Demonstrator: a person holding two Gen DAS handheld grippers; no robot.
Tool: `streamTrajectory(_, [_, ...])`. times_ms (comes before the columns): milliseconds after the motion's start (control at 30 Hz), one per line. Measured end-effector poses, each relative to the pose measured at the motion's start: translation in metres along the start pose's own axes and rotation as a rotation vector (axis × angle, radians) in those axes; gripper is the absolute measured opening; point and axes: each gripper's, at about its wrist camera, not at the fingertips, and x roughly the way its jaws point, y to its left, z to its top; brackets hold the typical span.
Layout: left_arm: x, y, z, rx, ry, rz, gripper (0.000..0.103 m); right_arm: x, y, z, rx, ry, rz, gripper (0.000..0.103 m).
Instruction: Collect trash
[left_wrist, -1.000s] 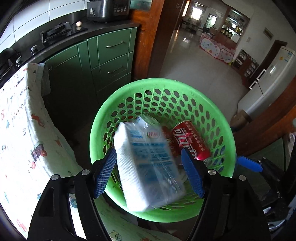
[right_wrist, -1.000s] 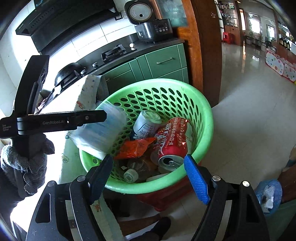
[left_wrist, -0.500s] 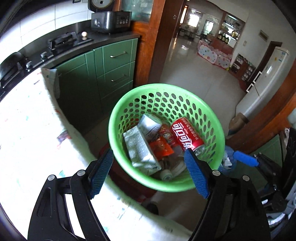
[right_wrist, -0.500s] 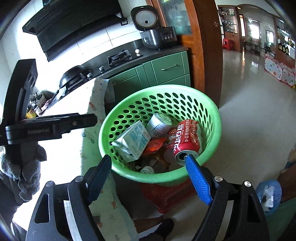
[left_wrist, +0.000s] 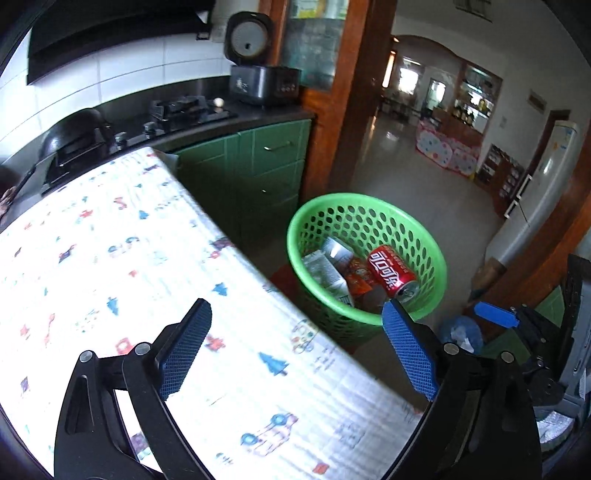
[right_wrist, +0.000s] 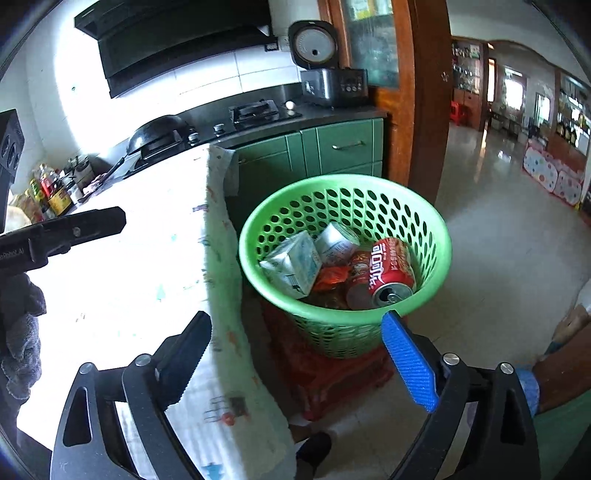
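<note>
A green perforated basket (left_wrist: 436, 258) (right_wrist: 439, 229) stands on a red stool beside the table. In it lie a white-blue carton (left_wrist: 325, 273) (right_wrist: 293, 264), a silver can (right_wrist: 336, 242), a red cola can (left_wrist: 391, 273) (right_wrist: 391, 271) and an orange wrapper (right_wrist: 330, 275). My left gripper (left_wrist: 295, 347) is open and empty above the table's edge, left of the basket. My right gripper (right_wrist: 295, 350) is open and empty, in front of the basket near the table corner.
The table (left_wrist: 110, 258) carries a white printed cloth. Behind it are green cabinets (right_wrist: 332, 151), a stove (left_wrist: 184, 107) and a rice cooker (right_wrist: 328, 77). A blue bag (left_wrist: 461, 332) lies on the floor right of the basket. Tiled floor (right_wrist: 517, 240) opens to the right.
The left gripper let go of the carton, which dropped into the basket. The left gripper then drew back left over the table. The right gripper drew back a little.
</note>
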Motion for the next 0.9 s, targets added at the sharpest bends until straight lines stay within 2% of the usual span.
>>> streamTrajectory(333, [-0.064, 0.017, -0.029, 0.057, -0.126, 0.131, 0.098, -0.022, 0.030, -0.006, 0.011, -0.034, 0.023, 0.093])
streamTrajectory(633, [-0.104, 0.032, -0.063, 0.015, -0.175, 0.147, 0.098, -0.047, 0.046, -0.017, 0.049, -0.071, 0.040, 0.093])
streamTrajectory(900, [-0.130, 0.037, -0.094, 0.006, -0.208, 0.179, 0.098, -0.066, 0.071, -0.036, 0.024, -0.099, 0.022, 0.093])
